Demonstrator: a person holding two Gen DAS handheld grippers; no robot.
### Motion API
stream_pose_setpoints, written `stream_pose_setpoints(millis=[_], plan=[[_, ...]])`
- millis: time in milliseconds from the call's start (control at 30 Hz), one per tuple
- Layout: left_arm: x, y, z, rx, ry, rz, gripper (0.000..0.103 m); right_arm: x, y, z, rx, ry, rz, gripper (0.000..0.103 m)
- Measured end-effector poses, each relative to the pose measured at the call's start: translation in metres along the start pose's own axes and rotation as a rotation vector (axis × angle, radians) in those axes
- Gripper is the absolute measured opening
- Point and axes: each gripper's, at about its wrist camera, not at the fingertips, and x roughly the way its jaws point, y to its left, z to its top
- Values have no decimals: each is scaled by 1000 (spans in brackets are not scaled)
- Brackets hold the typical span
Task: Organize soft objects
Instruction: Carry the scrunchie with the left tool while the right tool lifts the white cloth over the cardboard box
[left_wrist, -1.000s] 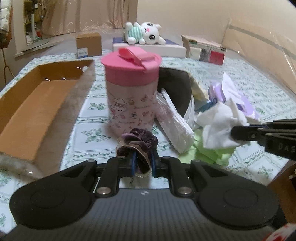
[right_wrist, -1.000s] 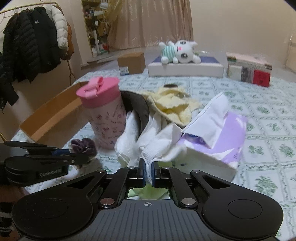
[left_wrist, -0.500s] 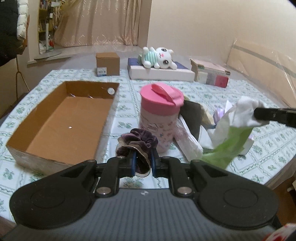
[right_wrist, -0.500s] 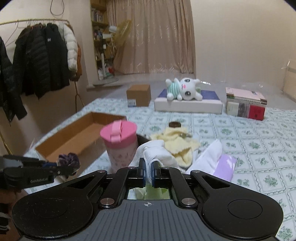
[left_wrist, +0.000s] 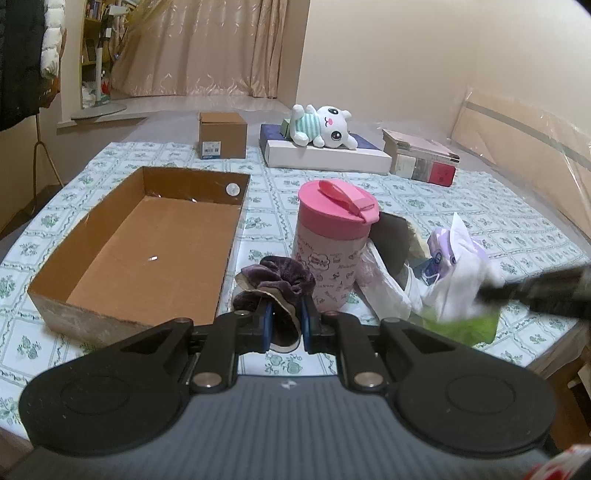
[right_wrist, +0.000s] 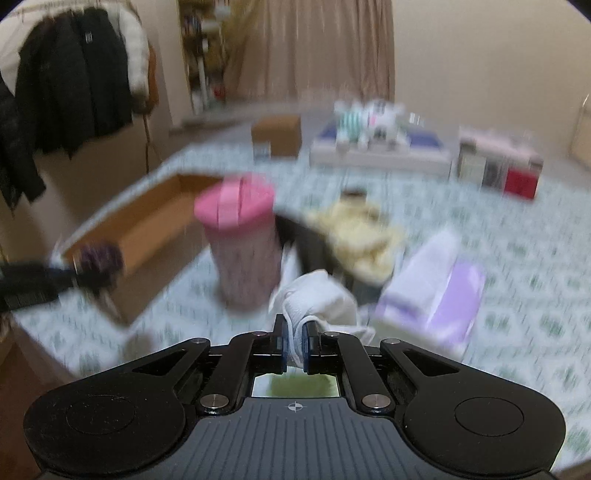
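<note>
- Warm, dim indoor light, yellowish on the wall (left_wrist: 406, 55) and curtain (left_wrist: 207, 48).
- Left wrist view is mostly sharp; only the right gripper (left_wrist: 480, 291) at its edge is smeared.
- Right wrist view is blurred throughout, the pink cup (right_wrist: 240, 240) and tablecloth (right_wrist: 517, 277) streaked.
- Fisheye bends the edges and darkens the corners.
- Soft shadows; faint glare on the plastic sheet (left_wrist: 535, 129).

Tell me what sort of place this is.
Probably a room in a home, a bedroom or storeroom: coats hang on a rack, floor-length curtains cover the far end, and a plush toy lies beyond the patterned tablecloth.
</note>
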Motion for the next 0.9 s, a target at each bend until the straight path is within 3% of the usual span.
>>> stream_pose_setpoints(millis=[200,267,333,367,467,600,767,900], plan=[[7,-1,-7,1,41,-11,14,29,-1,-37,23,102,5,7],[10,-2,-8,5,53,-13,14,31,-4,-42,40,113,5,19],[12,-2,-7,7,59,-17,14,30,-7,-45,52,107,2,58],[14,-3,-6,9,62,-18,14,28,-8,-44,55,100,-3,61],[18,-4,-7,10,72,-18,14,16,-6,-42,34,45,-21,61],[25,-5,-8,9,83,-22,14,13,3,-34,-86,8,-39,61],[28,-10,-7,15,86,-34,14,38,6,-29,-267,122,-28,61],[34,-11,-7,14,96,-36,14,56,-3,-25,-290,158,3,60]])
